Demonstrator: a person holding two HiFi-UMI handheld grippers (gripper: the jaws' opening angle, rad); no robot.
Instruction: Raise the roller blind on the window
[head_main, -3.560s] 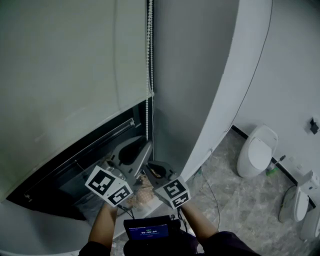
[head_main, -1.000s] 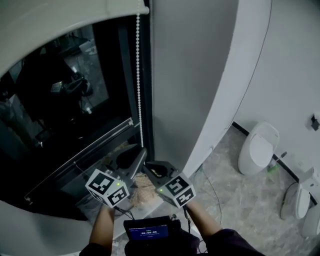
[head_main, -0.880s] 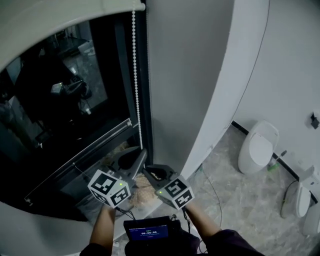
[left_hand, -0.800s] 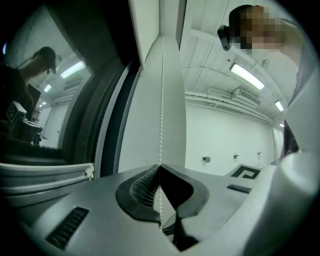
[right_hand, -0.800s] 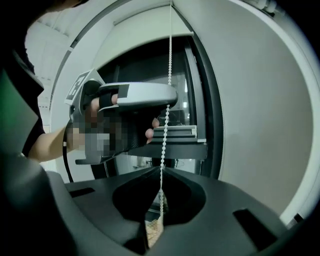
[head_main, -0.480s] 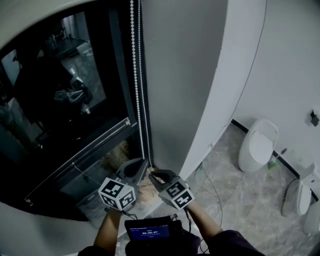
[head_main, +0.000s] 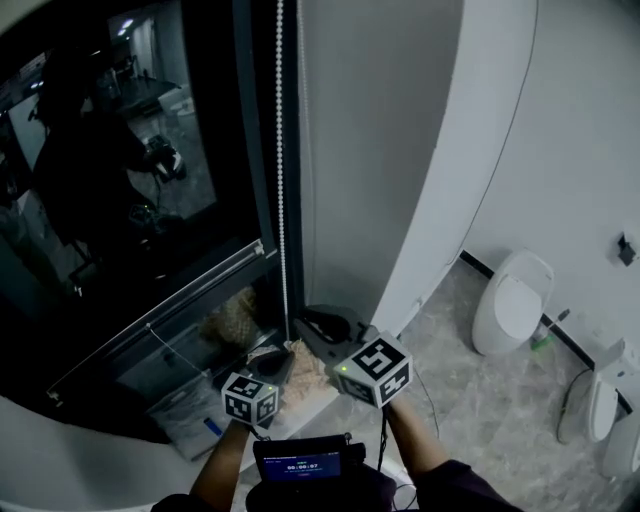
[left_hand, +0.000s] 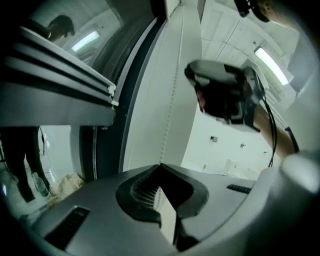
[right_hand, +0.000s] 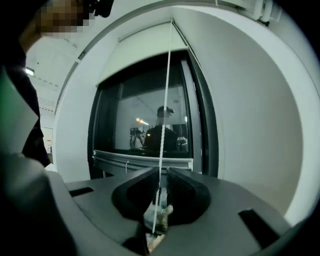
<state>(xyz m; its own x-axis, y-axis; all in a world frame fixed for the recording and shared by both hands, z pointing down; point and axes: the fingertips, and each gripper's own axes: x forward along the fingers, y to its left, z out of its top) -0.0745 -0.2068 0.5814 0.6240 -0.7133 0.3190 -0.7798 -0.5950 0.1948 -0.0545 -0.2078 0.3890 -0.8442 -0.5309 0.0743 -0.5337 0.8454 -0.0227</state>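
Observation:
The white bead chain (head_main: 280, 180) hangs straight down the right side of the dark window (head_main: 150, 200). My left gripper (head_main: 275, 358) is low by the sill, shut on the bead chain (left_hand: 173, 95), which ends at its closed tips (left_hand: 160, 166). My right gripper (head_main: 318, 322) is a little higher and to the right. Its jaws (right_hand: 160, 175) stand narrowly open, with the bead chain (right_hand: 165, 100) running between them. The roller blind (right_hand: 142, 52) is rolled up high and covers only the top of the glass. The head view does not show it.
A grey-white wall panel (head_main: 380, 150) stands right of the window. The sill (head_main: 330, 395) holds crumpled brownish material (head_main: 305, 365). Two white urinals (head_main: 510, 300) (head_main: 595, 400) line the right wall above a marble floor. A small screen (head_main: 297, 462) sits at my chest.
The blind has risen from covering most of the window to above the head view. My left gripper has dropped down with the chain. My right gripper has moved up.

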